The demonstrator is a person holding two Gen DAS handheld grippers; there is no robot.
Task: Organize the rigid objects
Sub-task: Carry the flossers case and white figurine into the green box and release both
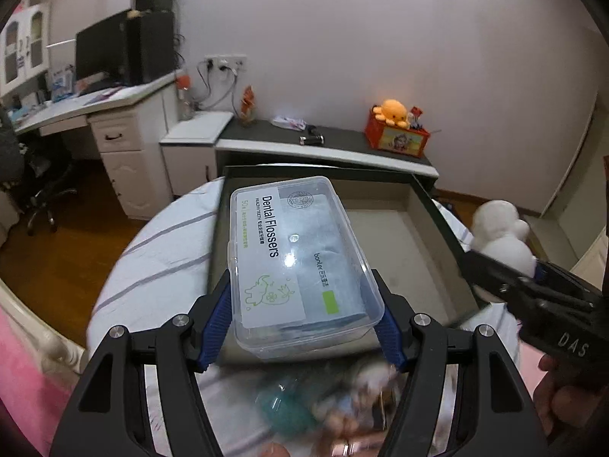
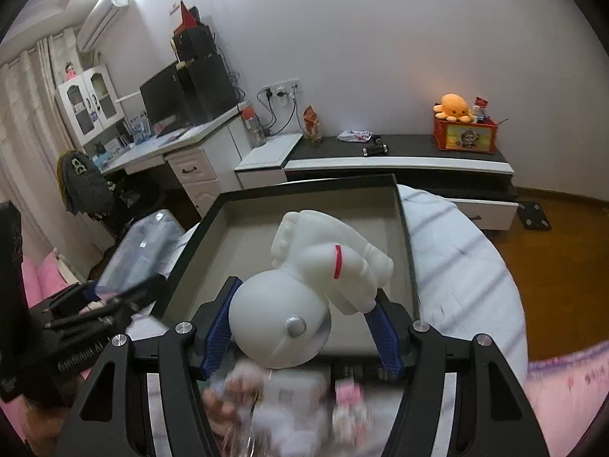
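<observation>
My left gripper point(image 1: 302, 301) is shut on a clear plastic box of dental flossers point(image 1: 297, 259) and holds it above the left part of a shallow dark tray point(image 1: 426, 228) with a beige floor. My right gripper point(image 2: 302, 304) is shut on a white astronaut figure point(image 2: 312, 285) with a red stripe and holds it above the same tray point(image 2: 247, 221). The astronaut point(image 1: 502, 236) and the right gripper also show at the right of the left wrist view. The flosser box point(image 2: 141, 243) shows at the left of the right wrist view.
The tray lies on a striped white bed cover point(image 1: 160, 259). Several small blurred items point(image 1: 342, 392) lie on the cover just under both grippers point(image 2: 289, 396). Beyond stand a low dark cabinet point(image 1: 327, 144) with an orange plush on a red box point(image 1: 396, 129), and a white desk point(image 1: 114, 114).
</observation>
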